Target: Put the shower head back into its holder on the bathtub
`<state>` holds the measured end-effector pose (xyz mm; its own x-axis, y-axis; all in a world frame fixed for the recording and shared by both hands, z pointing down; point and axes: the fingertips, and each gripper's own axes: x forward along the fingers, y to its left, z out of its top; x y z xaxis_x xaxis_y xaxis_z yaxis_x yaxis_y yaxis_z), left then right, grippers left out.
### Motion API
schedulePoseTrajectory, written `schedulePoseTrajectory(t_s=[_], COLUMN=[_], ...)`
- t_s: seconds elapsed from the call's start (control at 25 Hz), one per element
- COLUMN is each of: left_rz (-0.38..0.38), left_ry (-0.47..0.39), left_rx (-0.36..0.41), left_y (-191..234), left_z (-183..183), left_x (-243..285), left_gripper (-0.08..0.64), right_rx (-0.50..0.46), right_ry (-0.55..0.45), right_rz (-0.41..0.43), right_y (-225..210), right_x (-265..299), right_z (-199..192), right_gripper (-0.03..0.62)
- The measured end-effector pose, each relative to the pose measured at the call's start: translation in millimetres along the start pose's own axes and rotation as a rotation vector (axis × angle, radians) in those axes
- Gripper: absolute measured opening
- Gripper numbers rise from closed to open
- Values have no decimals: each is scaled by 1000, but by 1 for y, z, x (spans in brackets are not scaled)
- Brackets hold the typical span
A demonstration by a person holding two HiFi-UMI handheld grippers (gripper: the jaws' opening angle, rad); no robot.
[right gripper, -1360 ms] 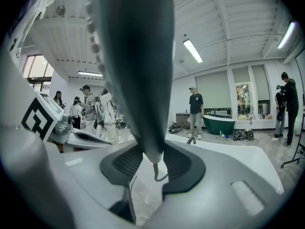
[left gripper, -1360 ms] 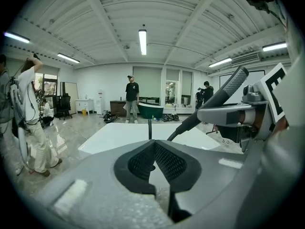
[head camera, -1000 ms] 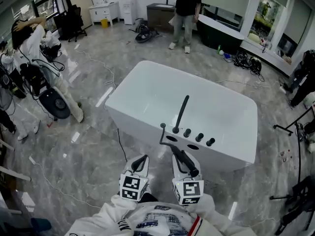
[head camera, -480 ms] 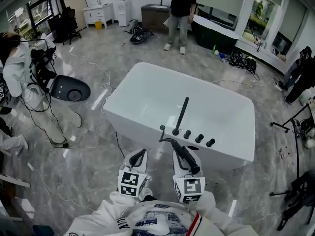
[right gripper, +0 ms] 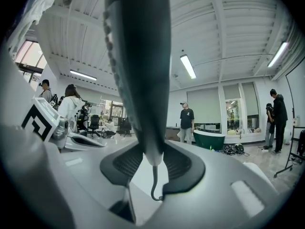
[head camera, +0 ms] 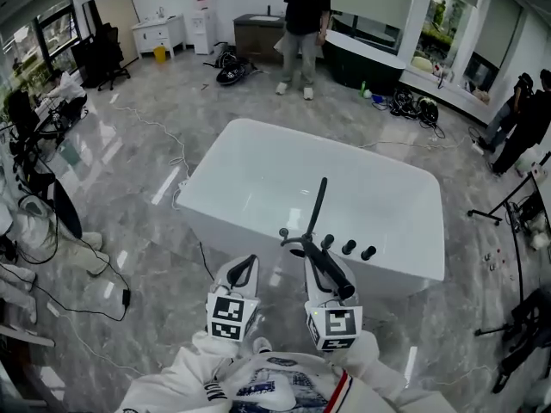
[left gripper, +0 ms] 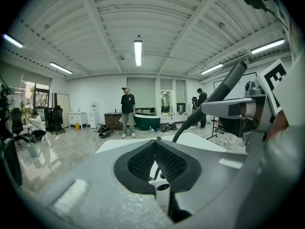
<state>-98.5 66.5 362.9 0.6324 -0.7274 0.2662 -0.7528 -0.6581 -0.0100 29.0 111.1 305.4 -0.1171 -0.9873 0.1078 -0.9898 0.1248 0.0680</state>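
Note:
The white bathtub stands in front of me, with a black spout and three black knobs on its near rim. My right gripper is shut on the black shower head, held just short of the rim, its hose curling down at the tub edge. In the right gripper view the handle rises from the pinched pads. My left gripper hangs beside it, shut on nothing, its pads touching. I cannot make out the holder.
A person stands beyond the tub near a dark green tub. Cables trail over the marble floor at the left. A black stand and more people are at the right.
My right gripper with the shower head has edged slightly towards the tub rim. The person in white at the left has moved off towards the frame edge.

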Motion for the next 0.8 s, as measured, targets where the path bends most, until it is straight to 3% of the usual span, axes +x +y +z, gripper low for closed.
schedulePoseTrajectory(t_s=[0.36,0.8], left_rz=[-43,-69], left_ry=[-35,-47], left_rx=[43,18], left_y=[19,38], left_z=[16,24], left_x=[16,33], left_gripper=[2,2], right_rx=[5,-28], right_ry=[-23,-41], right_rz=[-62,-79], right_y=[0,4], right_x=[21,45], right_z=[10,33], right_gripper=[137,137])
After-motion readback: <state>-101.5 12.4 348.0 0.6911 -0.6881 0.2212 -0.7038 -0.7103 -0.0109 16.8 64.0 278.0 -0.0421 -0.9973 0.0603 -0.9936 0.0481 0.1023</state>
